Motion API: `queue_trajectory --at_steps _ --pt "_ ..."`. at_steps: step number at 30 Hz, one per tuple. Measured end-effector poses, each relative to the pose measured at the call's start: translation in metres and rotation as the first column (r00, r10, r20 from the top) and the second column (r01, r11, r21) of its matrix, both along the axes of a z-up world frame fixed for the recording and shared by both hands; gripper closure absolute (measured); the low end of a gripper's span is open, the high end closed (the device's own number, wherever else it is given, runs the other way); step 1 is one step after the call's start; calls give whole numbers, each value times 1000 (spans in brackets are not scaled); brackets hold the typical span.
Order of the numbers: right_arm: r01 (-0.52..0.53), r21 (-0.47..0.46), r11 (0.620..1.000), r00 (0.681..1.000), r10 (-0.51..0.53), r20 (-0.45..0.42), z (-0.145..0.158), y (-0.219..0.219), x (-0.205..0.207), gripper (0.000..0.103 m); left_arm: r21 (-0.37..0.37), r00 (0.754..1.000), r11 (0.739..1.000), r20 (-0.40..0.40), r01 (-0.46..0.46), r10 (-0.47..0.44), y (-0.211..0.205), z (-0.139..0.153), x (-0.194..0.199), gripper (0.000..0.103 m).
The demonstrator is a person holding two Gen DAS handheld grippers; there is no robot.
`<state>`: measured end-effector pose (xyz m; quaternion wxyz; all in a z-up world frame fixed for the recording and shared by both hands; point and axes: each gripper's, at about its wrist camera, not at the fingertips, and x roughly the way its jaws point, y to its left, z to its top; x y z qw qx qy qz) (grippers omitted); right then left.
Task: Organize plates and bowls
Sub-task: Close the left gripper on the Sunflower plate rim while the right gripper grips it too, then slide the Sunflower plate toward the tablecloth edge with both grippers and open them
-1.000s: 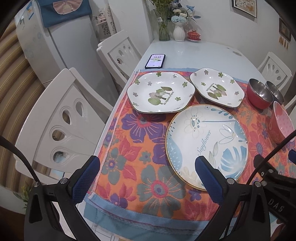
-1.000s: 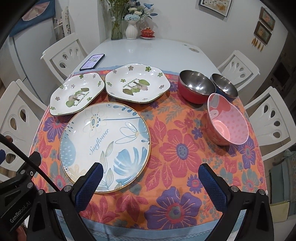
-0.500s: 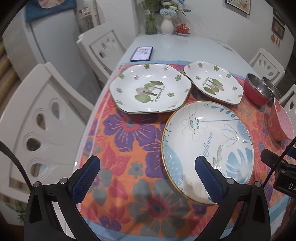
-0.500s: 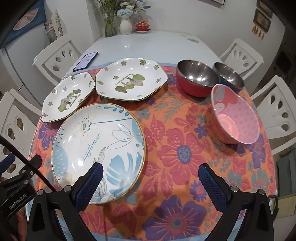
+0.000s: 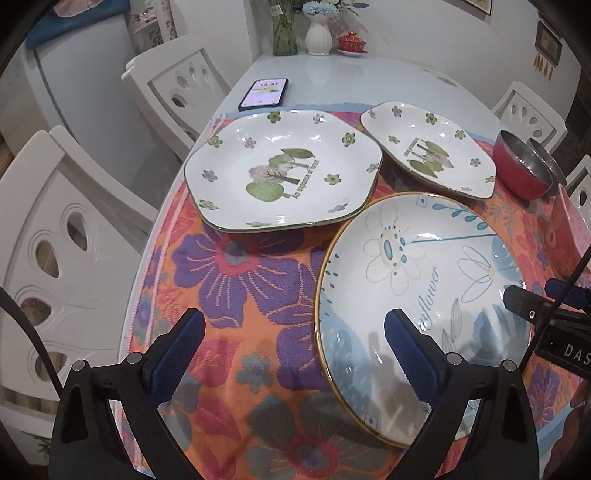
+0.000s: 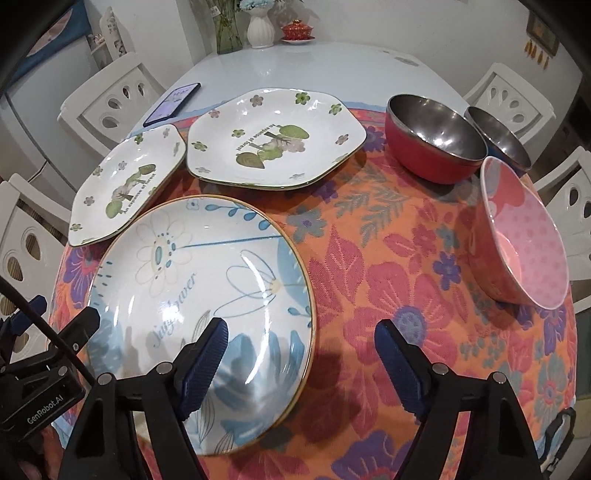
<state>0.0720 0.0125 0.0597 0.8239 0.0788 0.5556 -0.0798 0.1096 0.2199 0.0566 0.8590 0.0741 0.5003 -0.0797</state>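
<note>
A large round sunflower plate (image 5: 424,280) (image 6: 207,288) lies at the near edge of the floral cloth. Two hexagonal forest plates (image 5: 284,173) (image 5: 428,151) lie behind it, shown as well in the right wrist view (image 6: 129,184) (image 6: 273,136). A red steel bowl (image 6: 432,144), a blue steel bowl (image 6: 498,136) and a pink bowl (image 6: 524,236) stand at the right. My left gripper (image 5: 293,343) is open, straddling the round plate's left rim. My right gripper (image 6: 301,350) is open, straddling its right rim. Neither holds anything.
A phone (image 5: 264,94) lies on the bare white table behind the cloth. Vases (image 6: 260,24) and a red lidded dish (image 6: 295,31) stand at the far end. White chairs (image 5: 70,236) (image 6: 509,99) ring the table.
Both grippers have moved forward and down toward the round plate. The plates now look larger and closer, and each gripper has come to straddle one side of the plate's rim.
</note>
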Motion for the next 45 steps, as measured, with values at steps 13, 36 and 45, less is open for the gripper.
queue_trajectory --at_steps 13,36,45 --pt "-13 32 999 999 14 -30 -20 -5 16 39 -14 999 1000 -50 9 -10 -6 -21 9 29" --pt "-76 205 976 997 75 15 -33 -14 19 70 -242 992 969 -107 41 -68 -2 -29 11 73" --pt "-110 208 972 994 108 22 -21 -11 8 70 -253 990 967 -131 11 -45 5 -22 -1 73"
